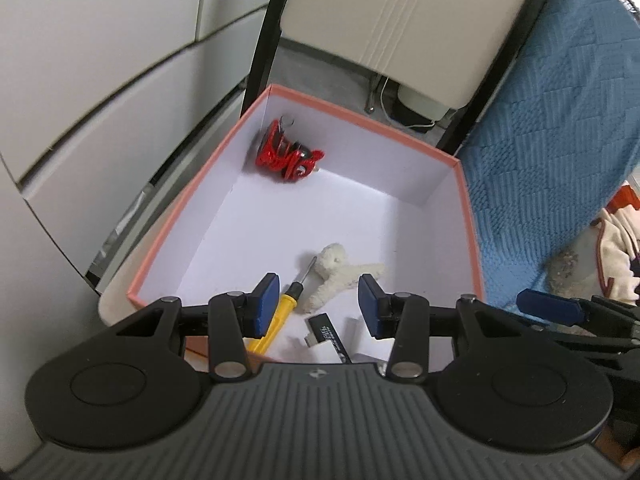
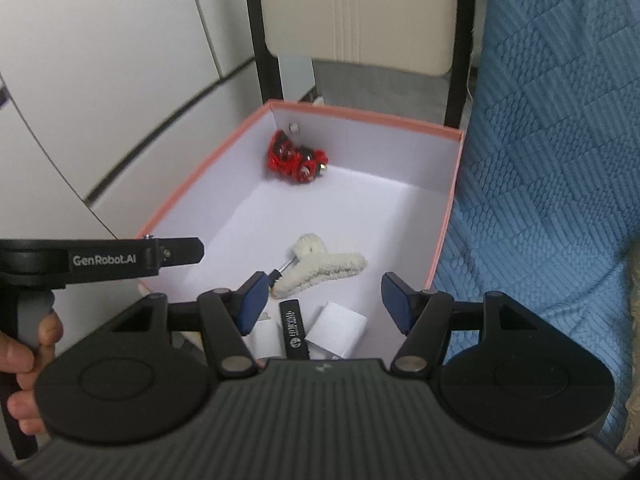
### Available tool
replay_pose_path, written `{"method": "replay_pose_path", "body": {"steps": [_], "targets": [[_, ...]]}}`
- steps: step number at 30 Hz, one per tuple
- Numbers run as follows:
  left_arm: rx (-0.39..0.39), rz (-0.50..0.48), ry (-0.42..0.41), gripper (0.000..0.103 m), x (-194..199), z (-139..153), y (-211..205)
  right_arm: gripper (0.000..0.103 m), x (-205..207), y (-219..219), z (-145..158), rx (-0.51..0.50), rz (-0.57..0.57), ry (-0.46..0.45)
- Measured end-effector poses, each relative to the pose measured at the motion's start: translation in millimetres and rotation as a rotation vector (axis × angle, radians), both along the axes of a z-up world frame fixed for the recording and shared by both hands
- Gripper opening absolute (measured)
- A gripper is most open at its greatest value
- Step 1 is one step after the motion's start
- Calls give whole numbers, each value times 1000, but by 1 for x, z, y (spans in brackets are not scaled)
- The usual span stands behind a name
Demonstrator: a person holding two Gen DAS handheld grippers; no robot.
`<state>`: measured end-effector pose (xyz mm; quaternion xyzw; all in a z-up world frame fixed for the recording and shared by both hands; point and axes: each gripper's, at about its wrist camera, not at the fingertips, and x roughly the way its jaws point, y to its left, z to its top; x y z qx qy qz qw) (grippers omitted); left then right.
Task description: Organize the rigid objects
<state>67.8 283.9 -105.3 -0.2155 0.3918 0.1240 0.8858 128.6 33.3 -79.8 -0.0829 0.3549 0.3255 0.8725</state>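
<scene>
A pink-rimmed box (image 1: 468, 216) with a white inside holds a red toy (image 1: 288, 156) in its far corner. At the near end lie a yellow screwdriver (image 1: 280, 314), a white fluffy Y-shaped piece (image 1: 340, 276), a black stick (image 1: 330, 334) and a small white box (image 1: 370, 344). My left gripper (image 1: 319, 304) hangs open above them with nothing between its blue pads. My right gripper (image 2: 325, 300) also stands open and empty over the black stick (image 2: 294, 332) and white box (image 2: 338, 330). The fluffy piece (image 2: 320, 266) and red toy (image 2: 296, 160) lie beyond it.
A blue textured cloth (image 1: 552, 140) lies right of the box. A chair with a cream back (image 1: 400, 20) and black frame stands behind it. White cabinet fronts (image 1: 80, 80) fill the left. A hand (image 2: 24, 352) holds the left gripper's handle.
</scene>
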Motion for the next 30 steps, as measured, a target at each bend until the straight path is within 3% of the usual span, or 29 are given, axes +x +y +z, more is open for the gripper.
{"method": "replay_pose_path", "body": {"steps": [11, 17, 21, 25, 28, 29, 30], "targets": [[83, -15, -62, 51, -55, 54, -40, 65, -49, -45, 35, 91, 10, -62], [102, -18, -107, 59, -85, 79, -62, 65, -75, -70, 52, 130, 38, -94], [113, -17, -118, 67, -100, 90, -75, 65, -88, -86, 59, 150, 35, -112], [119, -11, -142, 91, -114, 102, -86, 65, -93, -102, 64, 192, 27, -106], [126, -1, -158, 97, -121, 109, -94, 65, -97, -112, 68, 205, 27, -115], [129, 2, -160, 98, -123, 111, -96, 68, -99, -114, 68, 203, 29, -125], [131, 3, -159, 99, -125, 112, -98, 80, -100, -117, 69, 202, 28, -133]]}}
